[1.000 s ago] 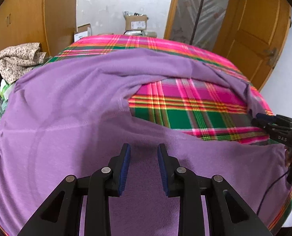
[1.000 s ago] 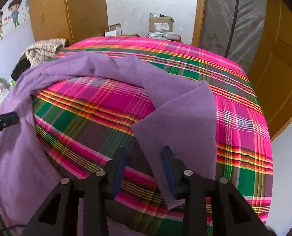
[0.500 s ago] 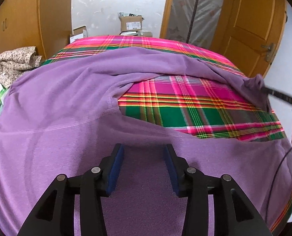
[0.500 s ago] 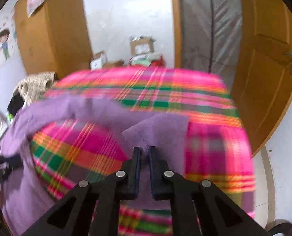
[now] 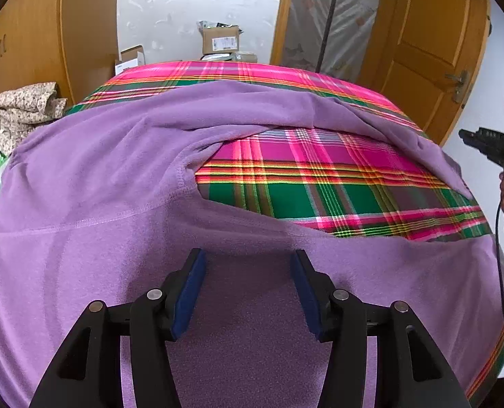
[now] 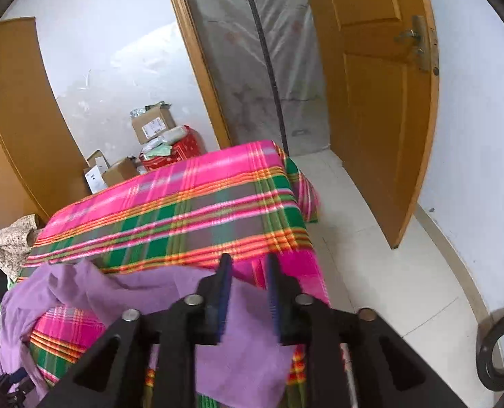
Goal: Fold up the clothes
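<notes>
Orange-brown wooden doors [image 5: 428,44] and a white wall [image 5: 184,6] stand behind a table under a pink and green checked cloth [image 5: 319,183], with brown cardboard boxes [image 5: 219,39] at the far end. Over this cloth lies the purple fleece garment [image 5: 99,183], which fills the left and lower part of the left wrist view. One long part of it runs along the far side toward the right of the frame, so a patch of checked cloth shows in the middle.

At the bottom centre of that view, the left gripper [image 5: 248,261] is just above the purple fabric with its blue pads [image 5: 189,292] wide apart. Its jaws have just been opening, and nothing is pinched between them.

In the right wrist view, the right gripper [image 6: 248,265] is raised over the near right corner of the table. Its jaws have just been opening and stand partly apart. The purple fabric lies below them, released. A beige flowered cloth heap [image 5: 17,112] sits at the left edge.
</notes>
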Action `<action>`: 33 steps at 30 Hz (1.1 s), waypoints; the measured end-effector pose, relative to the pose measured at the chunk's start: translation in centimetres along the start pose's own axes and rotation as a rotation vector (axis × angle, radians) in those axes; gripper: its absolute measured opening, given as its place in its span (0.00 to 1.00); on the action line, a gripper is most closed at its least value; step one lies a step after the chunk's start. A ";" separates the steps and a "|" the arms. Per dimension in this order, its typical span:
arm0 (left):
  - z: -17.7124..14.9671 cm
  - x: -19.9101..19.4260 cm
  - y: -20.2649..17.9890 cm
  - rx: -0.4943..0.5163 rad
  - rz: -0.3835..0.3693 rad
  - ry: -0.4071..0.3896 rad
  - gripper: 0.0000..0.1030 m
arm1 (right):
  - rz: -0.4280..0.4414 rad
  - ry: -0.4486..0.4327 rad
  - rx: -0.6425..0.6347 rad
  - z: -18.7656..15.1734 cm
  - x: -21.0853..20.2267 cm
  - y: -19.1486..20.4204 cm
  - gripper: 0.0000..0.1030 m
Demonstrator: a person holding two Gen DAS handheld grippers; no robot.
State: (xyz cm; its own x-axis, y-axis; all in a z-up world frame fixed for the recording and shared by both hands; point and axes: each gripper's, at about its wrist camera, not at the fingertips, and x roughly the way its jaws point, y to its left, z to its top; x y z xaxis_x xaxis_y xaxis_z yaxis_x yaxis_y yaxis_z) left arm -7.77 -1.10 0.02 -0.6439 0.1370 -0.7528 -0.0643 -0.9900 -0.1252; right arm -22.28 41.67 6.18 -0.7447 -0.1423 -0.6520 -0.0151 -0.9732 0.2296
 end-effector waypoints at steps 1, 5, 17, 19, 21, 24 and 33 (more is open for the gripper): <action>0.0 0.0 0.0 0.001 -0.001 0.000 0.54 | 0.024 0.003 -0.020 -0.5 -0.2 0.2 0.27; 0.0 0.0 0.0 0.004 -0.004 0.001 0.55 | 0.085 0.029 -0.176 -2.7 -0.9 2.3 0.34; 0.0 0.0 -0.1 0.004 -0.011 0.002 0.57 | 0.072 0.229 -0.405 -8.3 0.3 3.5 0.35; 0.0 0.0 -0.1 0.007 -0.011 0.002 0.58 | 0.083 0.227 -0.405 -8.3 0.0 3.3 0.35; 0.0 0.0 -0.2 0.013 -0.009 0.004 0.59 | 0.073 0.228 -0.418 -8.4 0.2 3.5 0.36; 0.0 0.1 -0.4 0.024 -0.002 0.007 0.61 | 0.040 0.222 -0.420 -8.1 0.4 3.7 0.14; 0.0 0.2 -0.6 0.035 0.009 0.010 0.61 | 0.198 0.127 -0.355 -4.7 -2.0 4.0 0.03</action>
State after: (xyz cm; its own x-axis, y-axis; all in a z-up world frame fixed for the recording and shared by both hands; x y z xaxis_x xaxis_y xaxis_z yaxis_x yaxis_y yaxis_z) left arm -7.83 -0.46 -0.09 -0.6366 0.1278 -0.7605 -0.0853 -0.9918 -0.0953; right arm -17.71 37.18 5.00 -0.6215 -0.3327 -0.7092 0.3674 -0.9234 0.1111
